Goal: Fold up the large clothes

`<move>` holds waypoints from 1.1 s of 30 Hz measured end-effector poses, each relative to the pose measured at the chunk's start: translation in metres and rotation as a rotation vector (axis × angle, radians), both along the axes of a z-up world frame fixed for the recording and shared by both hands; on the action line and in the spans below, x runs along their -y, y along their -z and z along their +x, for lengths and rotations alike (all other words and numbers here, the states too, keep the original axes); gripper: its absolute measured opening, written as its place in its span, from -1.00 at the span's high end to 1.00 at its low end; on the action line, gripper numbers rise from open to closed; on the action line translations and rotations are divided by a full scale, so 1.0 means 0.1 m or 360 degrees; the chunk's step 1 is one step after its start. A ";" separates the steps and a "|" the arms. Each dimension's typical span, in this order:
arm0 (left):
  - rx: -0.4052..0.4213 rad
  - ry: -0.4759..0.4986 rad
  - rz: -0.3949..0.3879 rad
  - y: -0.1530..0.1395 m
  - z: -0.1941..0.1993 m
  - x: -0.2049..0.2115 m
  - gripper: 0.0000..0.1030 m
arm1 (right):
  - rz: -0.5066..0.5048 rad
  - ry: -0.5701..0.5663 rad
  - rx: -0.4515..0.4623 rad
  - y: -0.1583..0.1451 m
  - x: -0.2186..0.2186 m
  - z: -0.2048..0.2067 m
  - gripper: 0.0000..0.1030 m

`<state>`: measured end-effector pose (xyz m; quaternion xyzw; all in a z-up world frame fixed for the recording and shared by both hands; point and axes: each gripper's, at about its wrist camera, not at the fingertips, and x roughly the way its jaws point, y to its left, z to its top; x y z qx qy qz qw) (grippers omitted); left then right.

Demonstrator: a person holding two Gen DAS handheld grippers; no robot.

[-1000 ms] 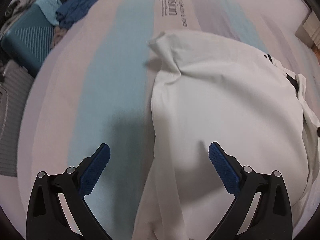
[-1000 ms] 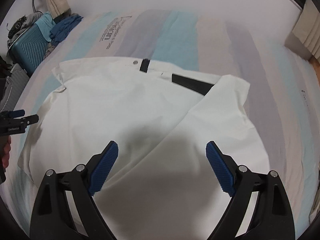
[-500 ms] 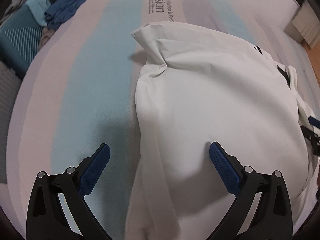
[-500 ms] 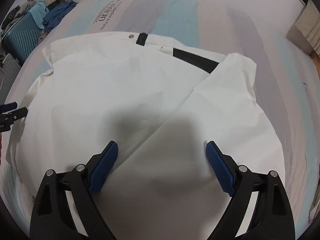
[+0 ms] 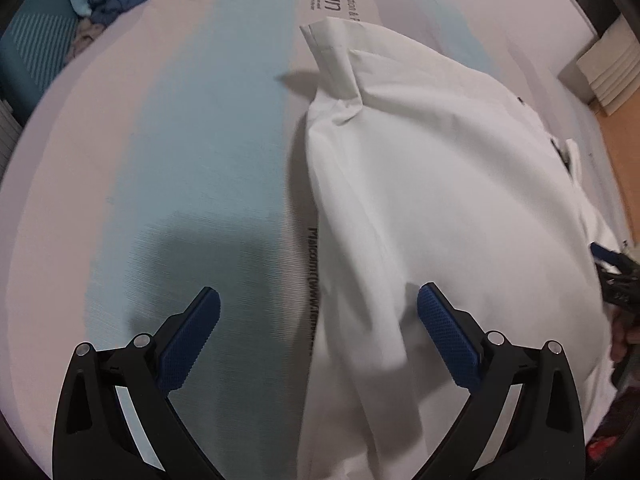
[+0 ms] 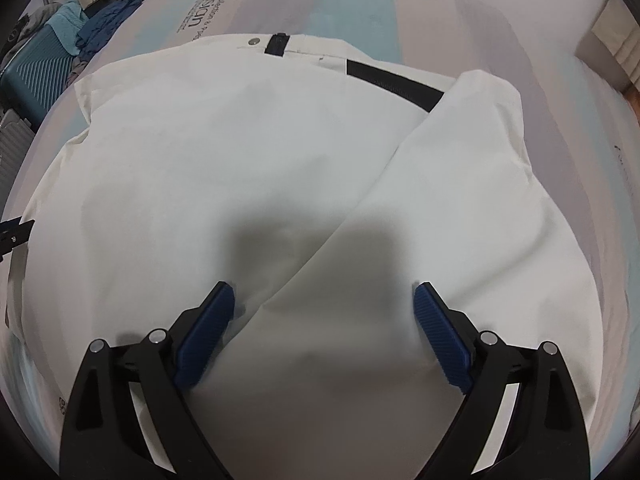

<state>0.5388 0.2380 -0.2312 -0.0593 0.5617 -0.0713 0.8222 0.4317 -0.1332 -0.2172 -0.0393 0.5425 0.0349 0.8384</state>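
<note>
Your white garment [image 6: 248, 168] lies spread on the striped mattress [image 5: 168, 128], one flap [image 6: 472, 184] already folded across its right side, and both claws hang over it released, holding nothing. The left gripper [image 5: 318, 320] straddles the garment's left edge, one finger over bare mattress, the other over cloth; the right gripper [image 6: 324, 312] sits wide over the diagonal edge of the folded flap. The risk from here is a sloppy pinch: if you close the left claw where the edge is rucked into ridges, you will likely catch one layer only, and the rest will slide and twist the fold. The raised corner [image 5: 328, 48] at the far end may drag and bunch too. Motion blur softens the near edge, so its layers can't be counted.
</note>
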 end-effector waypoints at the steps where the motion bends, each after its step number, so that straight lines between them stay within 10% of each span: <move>1: -0.0001 0.0012 -0.0030 0.00 0.00 0.00 -0.85 | 0.0001 0.0002 -0.0001 0.01 0.00 -0.01 -0.71; 13: -0.0026 0.0208 -0.0242 -0.01 0.17 0.03 -0.70 | 0.0005 0.0041 -0.0028 0.26 0.05 0.02 -0.77; 29: -0.0449 0.0386 -0.0202 0.40 0.57 0.39 -0.71 | -0.0007 0.0047 -0.0236 0.23 0.02 0.24 -0.77; 33: -0.0463 0.0436 -0.0251 0.35 0.59 0.45 -0.28 | 0.0001 0.0045 -0.0238 0.24 0.03 0.33 -0.77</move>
